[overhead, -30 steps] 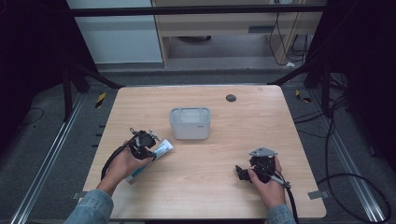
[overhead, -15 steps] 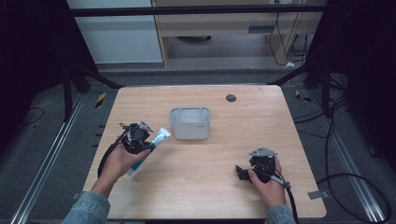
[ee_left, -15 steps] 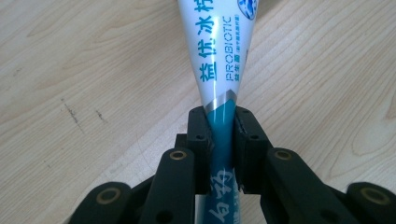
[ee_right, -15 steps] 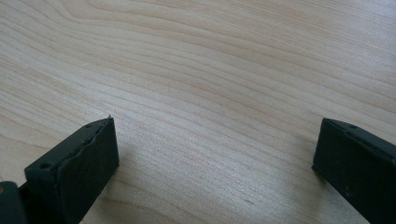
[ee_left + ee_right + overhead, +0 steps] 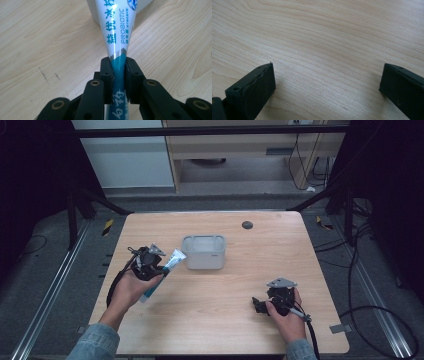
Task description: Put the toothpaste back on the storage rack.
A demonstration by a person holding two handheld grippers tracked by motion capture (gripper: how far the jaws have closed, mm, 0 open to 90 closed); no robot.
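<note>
My left gripper is clenched on the toothpaste tube, pinching its teal part; the tube slants in the air just left of the grey container. My right gripper sits released, jaws wide over bare wooden table, well apart from both.

on the desk, a tub near the middle, toward the far edge. just left of the tub, a tube pinched in the left tool, slanting toward the tub. well apart at the near right, the right tool, low over bare desk.
</note>
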